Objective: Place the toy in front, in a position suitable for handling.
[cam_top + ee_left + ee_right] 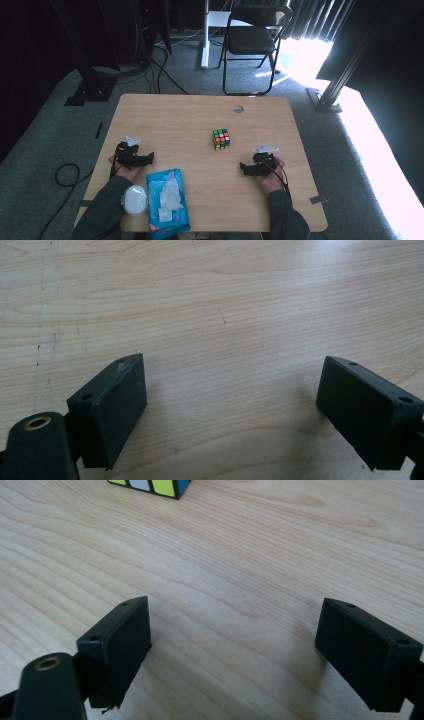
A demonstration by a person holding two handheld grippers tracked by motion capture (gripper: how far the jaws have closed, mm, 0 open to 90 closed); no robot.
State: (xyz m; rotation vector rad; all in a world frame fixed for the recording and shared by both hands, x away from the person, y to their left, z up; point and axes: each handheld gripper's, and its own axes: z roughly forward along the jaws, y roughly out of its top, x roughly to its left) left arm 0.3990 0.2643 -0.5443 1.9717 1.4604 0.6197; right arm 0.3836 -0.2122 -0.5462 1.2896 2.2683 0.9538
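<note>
Both grippers are resting on the tabletop point(200, 120), jaws wide; the right gripper point(243, 168) is facing the cube point(221, 139) at eleven o'clock; reaching likely comes next; the left gripper point(148, 159) is idling.

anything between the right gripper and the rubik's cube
Nothing: bare wooden table separates the right gripper from the cube, seen in the high view and right gripper view.

Right tool point(232, 645), jaws set wide apart with only bare wooden surface point(240, 570) between them. Far left, the lower edge of a colour cube point(150, 487), well apart from both jaws.
</note>
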